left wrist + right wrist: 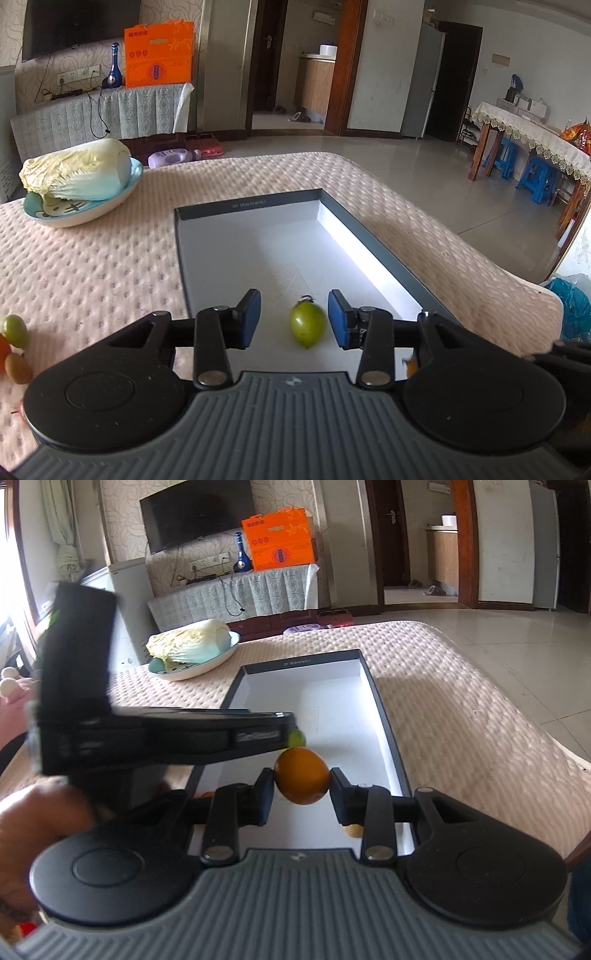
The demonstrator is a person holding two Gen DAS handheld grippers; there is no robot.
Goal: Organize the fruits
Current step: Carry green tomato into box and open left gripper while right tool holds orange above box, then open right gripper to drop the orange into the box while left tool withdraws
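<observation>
A green tomato (pixel 307 325) lies on the white floor of the open grey box (pixel 258 236), between the blue pads of my left gripper (pixel 294 319), which is open and not touching it. My right gripper (pixel 302 788) is shut on an orange fruit (pixel 302 781) and holds it above the near end of the box (pixel 373 698). In the right wrist view the left gripper (pixel 280 727) reaches in from the left over the box, with the green tomato (pixel 297 738) just showing at its tip. Loose green and reddish fruits (pixel 14 347) lie on the pink mat at the far left.
A plate with a napa cabbage (pixel 79 173) stands at the back left of the table. The table's far and right edges drop to a tiled floor. A small brownish fruit (pixel 352 830) shows partly behind my right finger. My hand (pixel 40 823) holds the left gripper.
</observation>
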